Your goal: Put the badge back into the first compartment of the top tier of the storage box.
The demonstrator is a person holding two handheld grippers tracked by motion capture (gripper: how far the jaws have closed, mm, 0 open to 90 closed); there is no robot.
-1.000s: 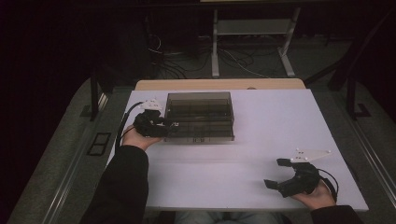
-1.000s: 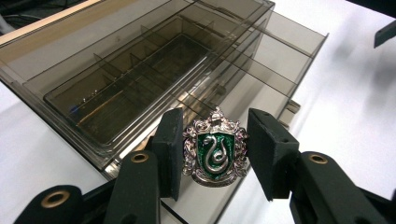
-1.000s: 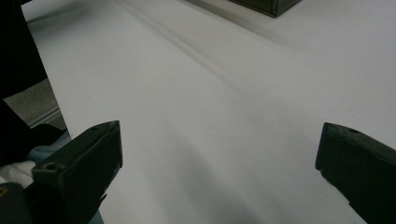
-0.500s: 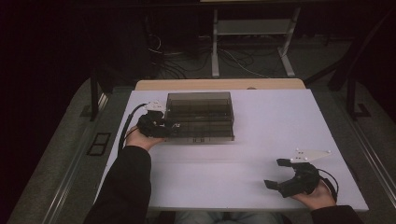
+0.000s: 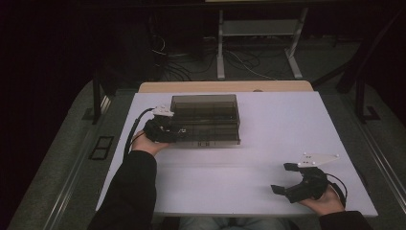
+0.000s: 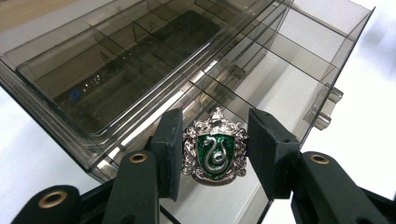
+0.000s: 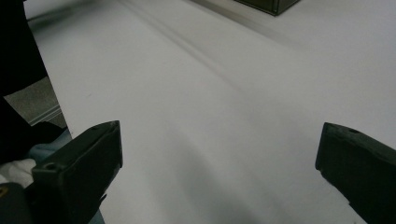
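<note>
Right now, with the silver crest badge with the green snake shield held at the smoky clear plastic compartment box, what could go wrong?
1. The left gripper pinches the silver crest badge with the green snake shield only by its edges, so it may slip or twist out.
2. The compartments of the smoky clear plastic box are narrow; a release here could land the badge on a divider wall or in the wrong cell.
3. The open right gripper rests far away, so nothing steadies the box if nudged.

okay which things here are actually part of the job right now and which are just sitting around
In the job:
- left gripper, shut on the green crest badge
- smoky compartment box, just ahead of the badge

Idle:
- right gripper, open over bare table
</note>
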